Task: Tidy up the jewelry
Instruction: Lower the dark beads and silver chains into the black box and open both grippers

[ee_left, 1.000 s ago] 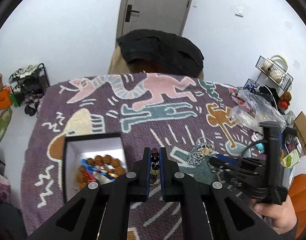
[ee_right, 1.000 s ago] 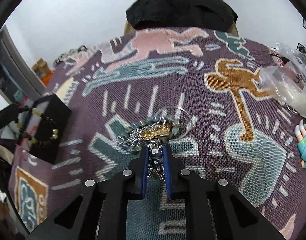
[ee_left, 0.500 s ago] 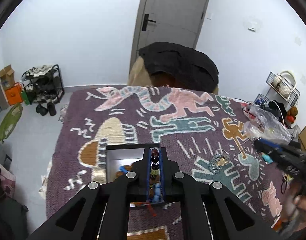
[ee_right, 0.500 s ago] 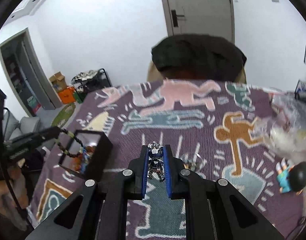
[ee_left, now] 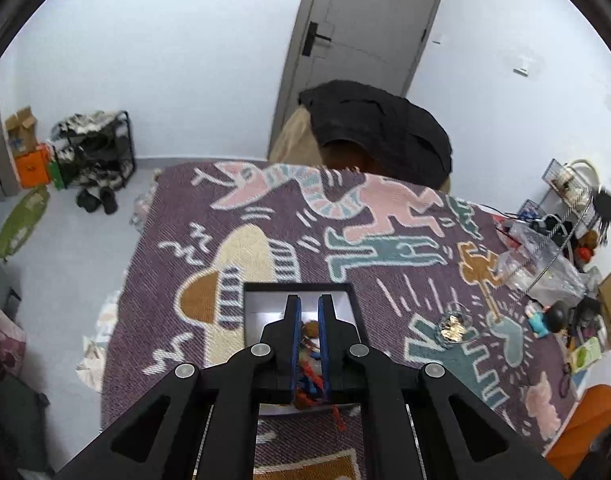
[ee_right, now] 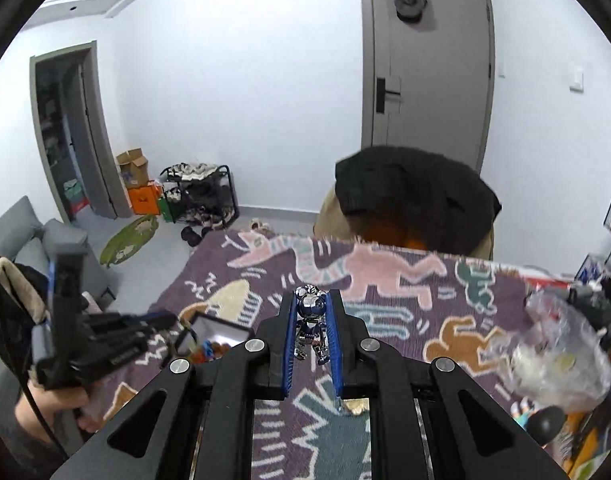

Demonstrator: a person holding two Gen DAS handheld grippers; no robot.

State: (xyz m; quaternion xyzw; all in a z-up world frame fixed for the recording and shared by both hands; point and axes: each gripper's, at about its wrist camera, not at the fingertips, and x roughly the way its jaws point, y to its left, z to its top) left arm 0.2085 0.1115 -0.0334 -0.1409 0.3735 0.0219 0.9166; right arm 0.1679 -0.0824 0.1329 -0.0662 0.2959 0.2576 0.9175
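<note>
Your right wrist view alone shows the right gripper (ee_right: 312,310) raised above the table (ee_right: 385,292), its jaws clamped on a silver bear charm (ee_right: 311,322). Your left gripper (ee_left: 308,322) tilts down over the black box (ee_left: 265,300), jaws nearly closed; whether they hold anything is unclear

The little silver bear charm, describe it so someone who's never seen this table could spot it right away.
Start at the purple patterned tablecloth in the right wrist view, then find the right tongs held up above it. The silver bear charm is pinched between their blue pads. Unlike the beaded pieces in the black box, it is a shiny chrome bear figure with blue tints.
</note>
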